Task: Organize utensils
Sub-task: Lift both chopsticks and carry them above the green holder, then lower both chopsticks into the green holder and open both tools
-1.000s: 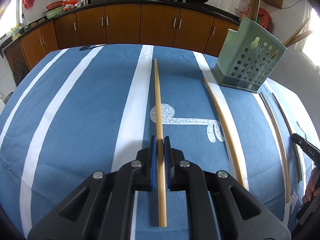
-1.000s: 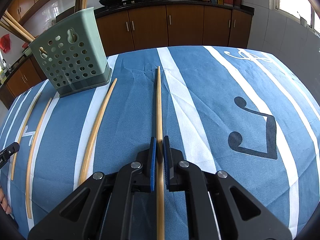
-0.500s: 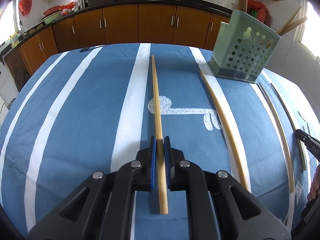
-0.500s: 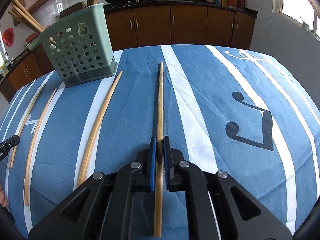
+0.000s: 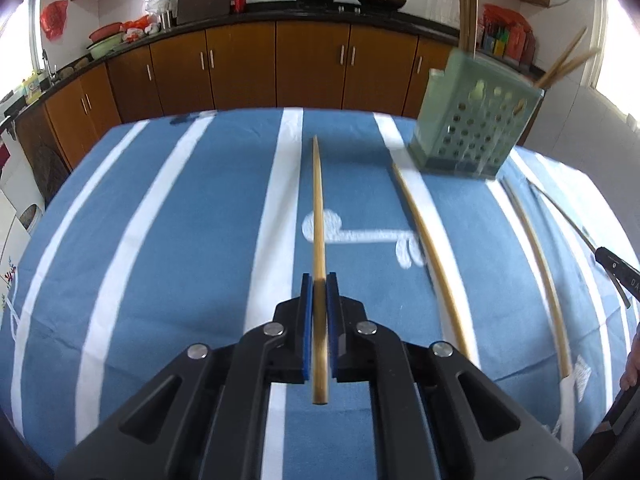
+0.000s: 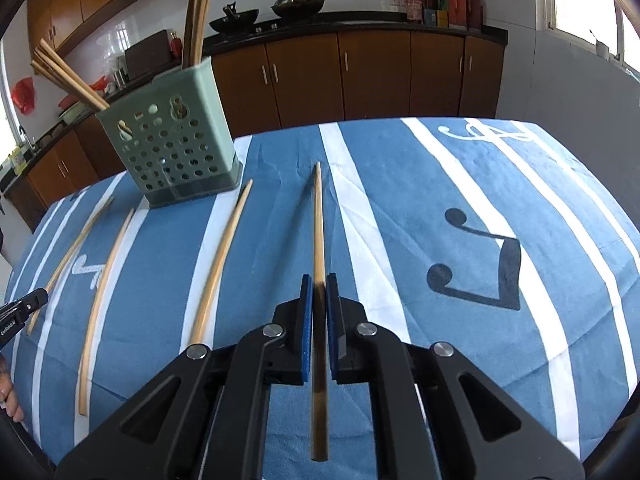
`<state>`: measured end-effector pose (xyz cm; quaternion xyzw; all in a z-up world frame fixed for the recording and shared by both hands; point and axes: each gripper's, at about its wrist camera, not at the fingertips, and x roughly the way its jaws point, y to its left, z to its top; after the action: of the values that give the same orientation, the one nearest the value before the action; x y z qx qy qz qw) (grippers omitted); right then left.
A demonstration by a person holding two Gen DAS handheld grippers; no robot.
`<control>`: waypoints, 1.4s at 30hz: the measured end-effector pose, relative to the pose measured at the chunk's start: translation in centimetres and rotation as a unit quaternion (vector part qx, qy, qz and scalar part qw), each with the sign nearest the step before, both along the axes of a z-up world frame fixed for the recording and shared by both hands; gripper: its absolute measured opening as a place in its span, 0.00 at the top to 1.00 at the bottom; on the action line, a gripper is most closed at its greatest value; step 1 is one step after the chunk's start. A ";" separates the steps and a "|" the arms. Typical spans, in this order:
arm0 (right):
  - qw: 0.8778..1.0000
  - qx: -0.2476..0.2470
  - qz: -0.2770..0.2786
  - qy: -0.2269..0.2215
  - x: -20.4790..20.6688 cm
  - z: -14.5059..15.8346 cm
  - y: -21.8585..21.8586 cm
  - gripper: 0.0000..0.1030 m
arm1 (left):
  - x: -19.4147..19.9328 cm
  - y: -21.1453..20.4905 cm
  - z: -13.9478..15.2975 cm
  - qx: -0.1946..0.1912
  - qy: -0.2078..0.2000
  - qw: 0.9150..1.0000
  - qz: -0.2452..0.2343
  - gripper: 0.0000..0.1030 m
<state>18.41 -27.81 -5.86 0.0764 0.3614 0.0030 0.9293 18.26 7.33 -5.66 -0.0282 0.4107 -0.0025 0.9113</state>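
Note:
My left gripper (image 5: 319, 284) is shut on a pale wooden chopstick (image 5: 318, 220), which it holds tilted above the blue striped cloth (image 5: 180, 240). My right gripper (image 6: 319, 284) is shut on a second chopstick (image 6: 318, 232), also raised off the cloth. Between the two held sticks lie two loose chopsticks (image 5: 432, 256) (image 5: 536, 256), also in the right wrist view (image 6: 220, 264) (image 6: 104, 288). The green perforated holder (image 5: 476, 128) (image 6: 172, 140) stands upright at the far side of the cloth with several chopsticks in it.
Brown kitchen cabinets (image 5: 240, 68) under a dark counter with woks run behind the table. The cloth drops away at the table's rounded edges. The other gripper's tip shows at each view's side, the right one (image 5: 616, 268) and the left one (image 6: 24, 308), each with a hand below it.
Both grippers have risen with their chopsticks, whose far ends have come up off the cloth. The loose chopsticks and the holder have stayed in place.

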 end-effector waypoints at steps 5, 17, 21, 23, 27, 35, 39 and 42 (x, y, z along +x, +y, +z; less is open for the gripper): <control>0.999 0.012 -0.008 -0.037 -0.4 2.4 -0.7 0.93 | -0.4 0.6 3.3 -0.015 -0.045 0.999 0.008 0.93; 0.994 0.032 -0.021 -0.102 -1.6 6.3 -2.1 0.93 | -1.6 0.8 9.3 -0.035 -0.135 0.990 0.024 0.93; 0.993 0.036 -0.020 -0.114 -1.9 7.1 -2.2 0.93 | -1.9 0.7 10.4 -0.036 -0.150 0.988 0.022 0.93; 0.992 0.036 -0.019 -0.117 -1.9 7.2 -2.2 0.93 | -1.9 0.7 10.6 -0.036 -0.154 0.987 0.020 0.93; 0.992 0.037 -0.017 -0.121 -1.9 7.5 -2.3 0.93 | -2.0 0.7 11.1 -0.036 -0.160 0.986 0.016 0.93; 0.988 0.040 -0.001 -0.149 -2.0 9.7 -1.9 0.93 | -1.9 -0.1 13.1 -0.039 -0.181 0.983 -0.004 0.93; 0.983 0.056 0.015 -0.172 -2.3 11.7 -1.4 0.93 | -1.9 -0.9 14.8 -0.053 -0.195 0.979 -0.020 0.93; 0.979 0.074 0.027 -0.189 -2.3 13.2 -1.2 0.93 | -1.9 -1.9 16.4 -0.061 -0.210 0.975 -0.034 0.93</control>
<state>16.09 -29.02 7.37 0.1331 0.1800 0.0692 0.9721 16.32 5.42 10.74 -0.0685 0.2097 -0.0642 0.9732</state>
